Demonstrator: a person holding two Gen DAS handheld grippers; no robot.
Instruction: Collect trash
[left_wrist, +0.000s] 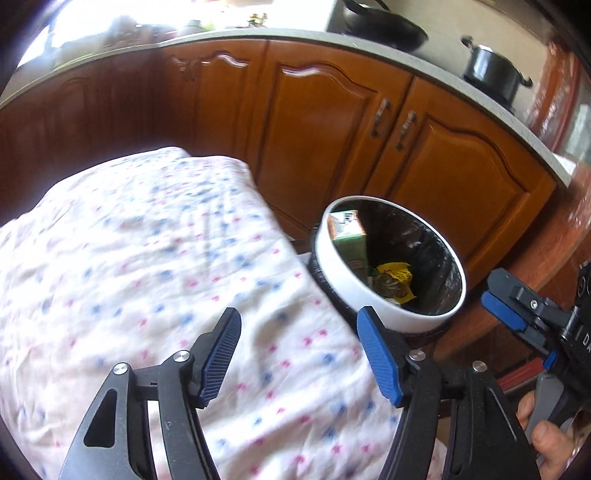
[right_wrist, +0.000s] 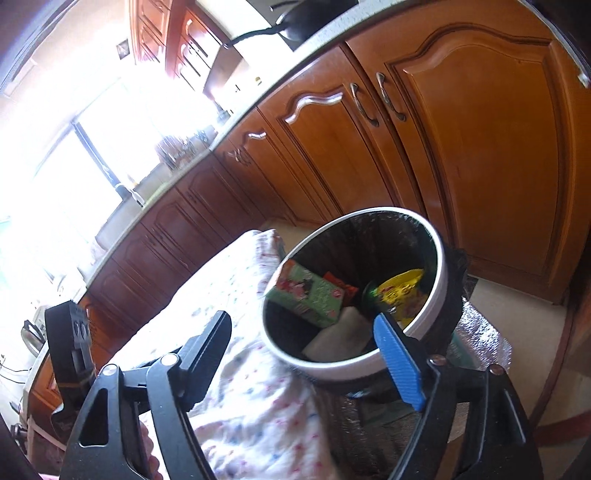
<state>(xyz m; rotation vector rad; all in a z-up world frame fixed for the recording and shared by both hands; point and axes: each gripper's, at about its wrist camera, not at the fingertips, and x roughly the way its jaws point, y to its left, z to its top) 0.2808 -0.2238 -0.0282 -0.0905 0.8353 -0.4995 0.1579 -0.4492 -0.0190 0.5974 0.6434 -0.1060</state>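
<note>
Currently both grippers spread, nothing between the pads — left gripper over the cloth, right gripper nearer the bin. Bin sits just right of the cloth; carton and yellow wrapper inside.

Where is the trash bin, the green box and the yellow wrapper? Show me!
trash bin (right_wrist: 441, 266), right wrist view, on its white rim.
green box (right_wrist: 314, 293), right wrist view, on its printed face, inside the bin.
yellow wrapper (right_wrist: 400, 291), right wrist view, on its crumpled yellow middle, inside the bin.
</note>
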